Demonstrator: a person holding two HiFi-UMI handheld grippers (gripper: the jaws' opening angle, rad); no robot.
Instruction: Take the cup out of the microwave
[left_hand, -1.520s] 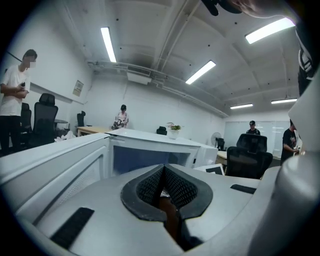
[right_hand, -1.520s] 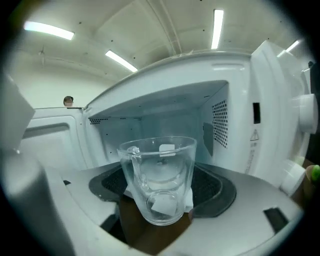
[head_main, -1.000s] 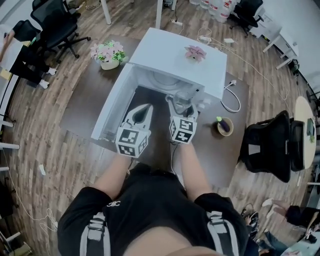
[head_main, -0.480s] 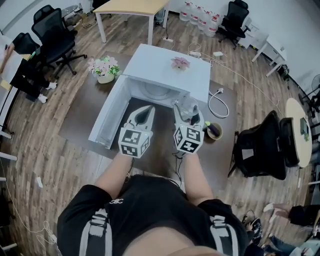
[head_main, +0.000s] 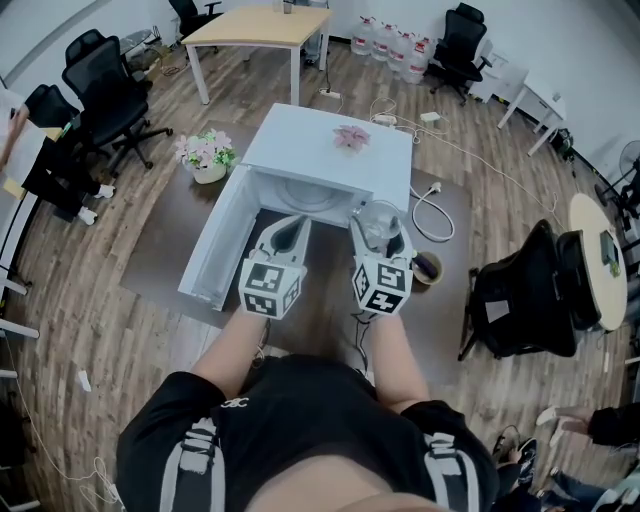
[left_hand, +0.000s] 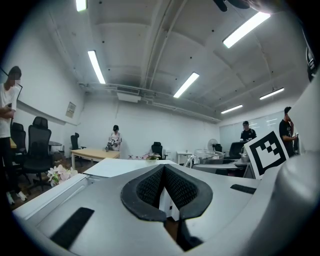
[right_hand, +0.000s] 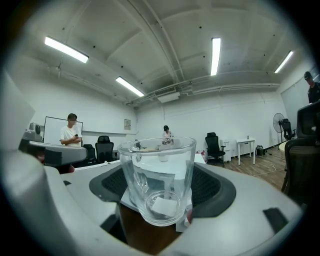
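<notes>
Right now the one cup (right_hand: 159, 180), a clear glass one, stands upright with its mouth up and its base down, so its long axis runs vertical. It is clamped between the jaws of the right gripper (head_main: 380, 230), whose dark pads press on its two sides. The cup is outside the microwave (head_main: 335, 150), held in the air in front of the right part of the open front and above the dark table (head_main: 160, 250). The left gripper (left_hand: 163, 172) is empty, with its pads closed against each other at the tips. It is held level beside the right one, in front of the microwave's opening. There is one microwave, white, and its door (head_main: 212, 245) is swung wide open to the left in the head view. One pink flower (head_main: 350, 137) lies on top of it. One pot of pale flowers (head_main: 207, 155) stands on the table just left of the microwave. One small round bowl (head_main: 428, 267) sits on the table to the right, near the right gripper. Both grippers carry a marker cube.
</notes>
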